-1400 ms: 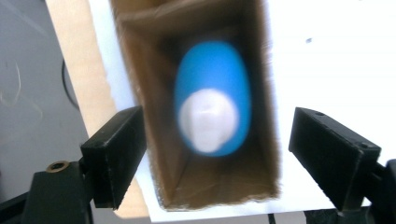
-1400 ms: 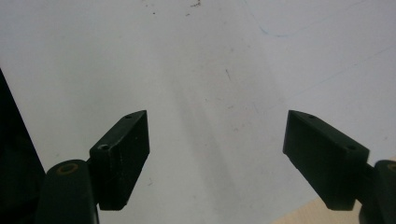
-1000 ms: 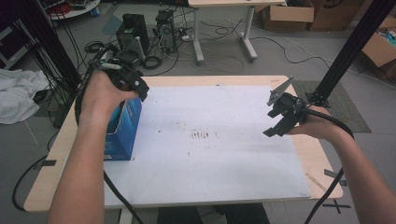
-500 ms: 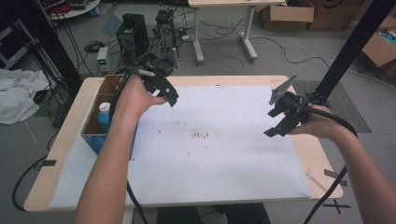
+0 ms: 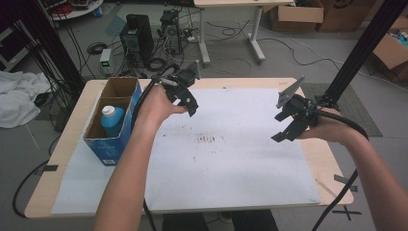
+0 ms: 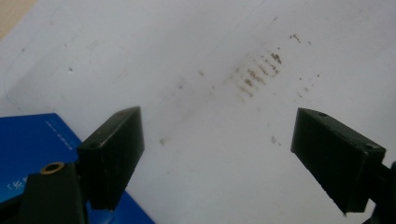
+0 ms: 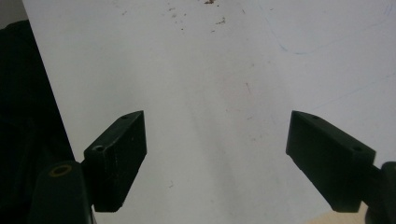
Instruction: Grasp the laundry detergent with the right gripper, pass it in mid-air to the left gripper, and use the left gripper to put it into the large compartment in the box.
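The blue box (image 5: 111, 129) with a bottle (image 5: 112, 120) stands near the bench's (image 5: 250, 83) left edge — left tongs (image 5: 191, 102) just beside it, spread, empty. Right tongs (image 5: 284, 127) near the right edge — spread, having just been opening, empty.

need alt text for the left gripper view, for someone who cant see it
The left gripper hangs with both black jaws wide open and nothing between them, over a white sheet marked with brown smudges. A corner of a blue box shows at lower left.

bottle (image 5: 112, 120) in box (image 5: 108, 144), box on table's (image 5: 332, 163) left edge
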The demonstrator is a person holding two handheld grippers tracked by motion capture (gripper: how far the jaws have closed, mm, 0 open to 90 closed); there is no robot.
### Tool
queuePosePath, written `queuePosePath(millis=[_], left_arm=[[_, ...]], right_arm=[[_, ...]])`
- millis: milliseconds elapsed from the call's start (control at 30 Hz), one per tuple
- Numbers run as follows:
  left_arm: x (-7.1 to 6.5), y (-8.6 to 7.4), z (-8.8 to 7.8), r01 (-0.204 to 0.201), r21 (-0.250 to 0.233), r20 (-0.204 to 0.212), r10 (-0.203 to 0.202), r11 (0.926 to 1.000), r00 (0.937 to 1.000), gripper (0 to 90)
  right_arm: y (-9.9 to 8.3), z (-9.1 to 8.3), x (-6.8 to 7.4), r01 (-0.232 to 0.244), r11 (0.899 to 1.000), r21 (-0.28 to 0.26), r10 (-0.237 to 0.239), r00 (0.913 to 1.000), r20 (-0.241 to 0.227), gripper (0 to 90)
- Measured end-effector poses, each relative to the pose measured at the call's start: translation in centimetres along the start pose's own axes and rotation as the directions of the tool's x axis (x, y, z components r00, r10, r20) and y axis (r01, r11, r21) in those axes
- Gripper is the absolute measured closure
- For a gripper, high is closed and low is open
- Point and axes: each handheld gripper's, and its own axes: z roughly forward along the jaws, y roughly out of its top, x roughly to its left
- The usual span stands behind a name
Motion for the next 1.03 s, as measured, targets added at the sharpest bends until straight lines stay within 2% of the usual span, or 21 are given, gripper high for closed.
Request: queuePosePath(millis=[300, 667, 1033], left_arm=[[-0.4, 0.79, 0.46, -0.016, 0.015, -0.002, 0.016, 0.9998, 0.9999, 17.9], [-0.27, 0.82, 0.37, -0.011, 0.023, -0.005, 0.011, 0.9997, 0.9999, 18.2], [-0.78, 0.93, 0.17, -0.022, 0.023, -0.004, 0.022, 0.9995, 0.9997, 18.2]], right_arm=[[-0.07, -0.02, -0.08, 0.001, 1.0, 0.0, -0.001, 1.0, -0.002, 20.0], [-0.17, 0.12, -0.15, -0.003, 1.0, 0.007, 0.003, 1.0, -0.002, 20.0], [-0.26, -0.14, 0.21, -0.001, 1.0, 0.004, 0.001, 1.0, -0.002, 20.1]])
